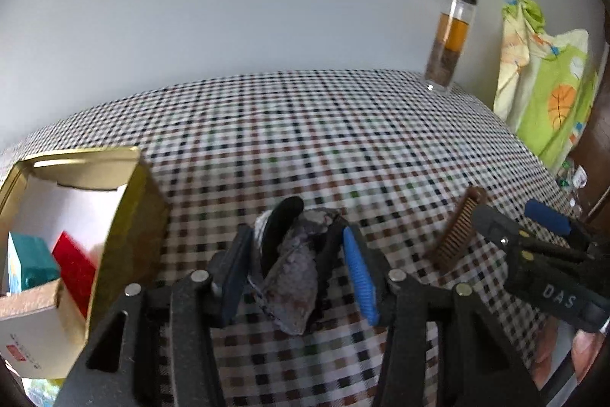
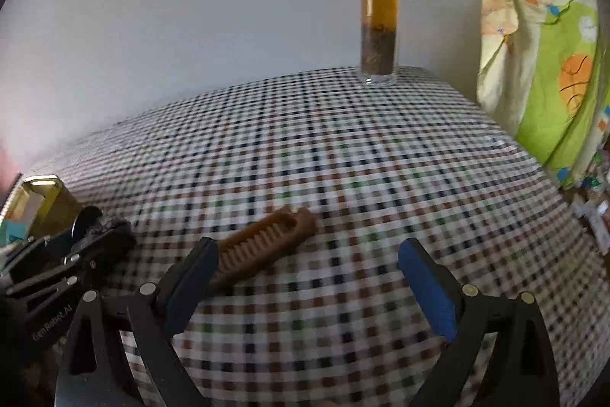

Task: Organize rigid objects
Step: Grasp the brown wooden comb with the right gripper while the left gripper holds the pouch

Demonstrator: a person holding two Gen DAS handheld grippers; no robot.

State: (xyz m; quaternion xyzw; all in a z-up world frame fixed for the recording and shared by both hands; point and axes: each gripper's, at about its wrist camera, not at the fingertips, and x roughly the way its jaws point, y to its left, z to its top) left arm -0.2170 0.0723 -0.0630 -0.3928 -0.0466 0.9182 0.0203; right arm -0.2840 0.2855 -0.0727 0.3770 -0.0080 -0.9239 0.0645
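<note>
Left claw (image 1: 293,273) was clamped on a grey rock-like lump with a black clip-shaped piece (image 1: 291,277), just right of the open gold box (image 1: 129,216). Right claw (image 2: 309,277) stood wide apart, gripping nothing; the brown comb (image 2: 263,241) lay just ahead of its left finger on the checked cloth (image 2: 343,159). Tea bottle (image 2: 378,14) stood far beyond.
</note>
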